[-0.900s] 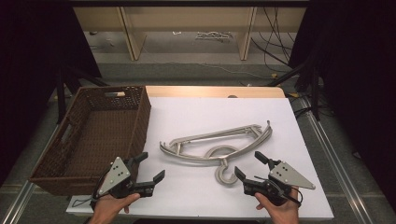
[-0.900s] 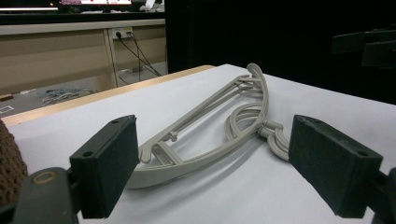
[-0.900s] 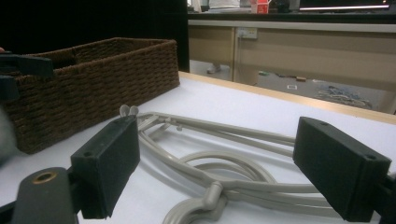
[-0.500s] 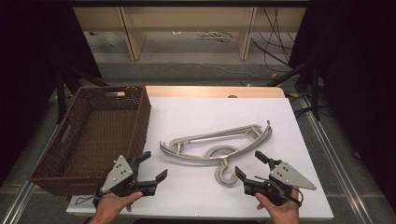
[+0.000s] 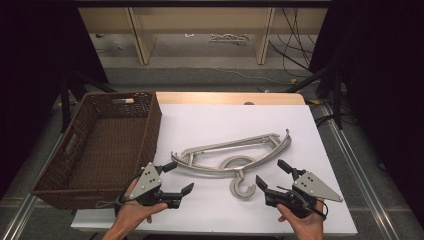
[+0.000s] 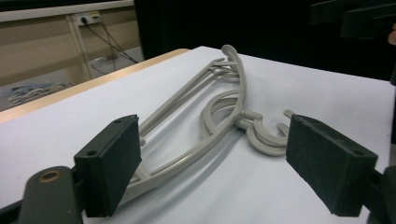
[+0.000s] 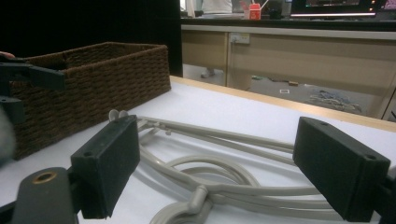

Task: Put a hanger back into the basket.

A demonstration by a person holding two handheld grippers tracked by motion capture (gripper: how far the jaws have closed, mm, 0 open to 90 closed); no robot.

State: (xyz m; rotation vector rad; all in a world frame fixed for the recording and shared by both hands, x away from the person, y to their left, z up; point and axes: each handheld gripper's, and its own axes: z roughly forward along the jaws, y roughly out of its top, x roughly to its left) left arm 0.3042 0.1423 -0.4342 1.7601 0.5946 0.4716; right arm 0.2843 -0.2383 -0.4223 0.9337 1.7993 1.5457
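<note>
You hold both grippers, left [image 5: 178, 181] and right [image 5: 272, 175], wide open and empty, flanking the hangers [image 5: 235, 155] lying mid-table beside the basket [image 5: 100, 145], probably so either can close in.

Both hands enter from the bottom of the high view. The left hand-held gripper [image 5: 178, 178] is held low, pointing up and right, jaws wide apart, nothing between them. The right hand-held gripper [image 5: 272, 173] points up and left, jaws likewise spread and empty.
</note>
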